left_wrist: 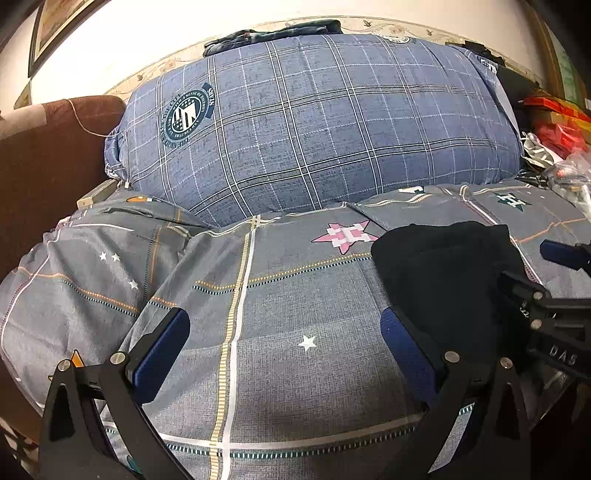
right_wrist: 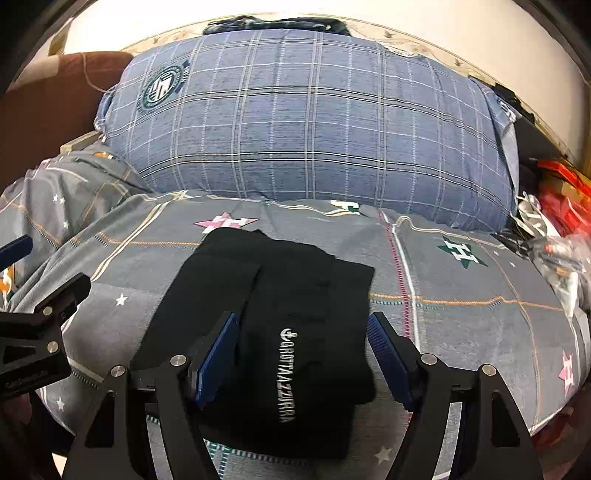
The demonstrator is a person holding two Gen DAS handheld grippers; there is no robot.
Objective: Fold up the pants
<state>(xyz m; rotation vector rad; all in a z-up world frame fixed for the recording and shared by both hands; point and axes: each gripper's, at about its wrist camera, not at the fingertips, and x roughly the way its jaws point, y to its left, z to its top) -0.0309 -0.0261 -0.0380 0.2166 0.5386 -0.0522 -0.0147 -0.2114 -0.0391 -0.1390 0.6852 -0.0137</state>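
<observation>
While the folded black pants [right_wrist: 295, 332] are lying on the bedspread [right_wrist: 461, 317], you are holding both grippers (left [left_wrist: 284, 350], right [right_wrist: 301, 354]) released, grasping nothing

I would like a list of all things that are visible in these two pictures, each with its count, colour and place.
pants: one, black with white lettering, folded, on the bed cover, in front of the right gripper.
bed cover: one, grey with stars and lines, under the pants.
pillow: one, blue plaid with a round badge, behind the cover.
dark clothes: a pile, dark blue-green, on top of the pillow.
clutter: several things, red and clear plastic, at the right edge.
sofa: one, brown, at the left.
left gripper: one, black with blue pads, open above the bare cover.
right gripper: one, black with blue pads, open, pants between its pads.
</observation>
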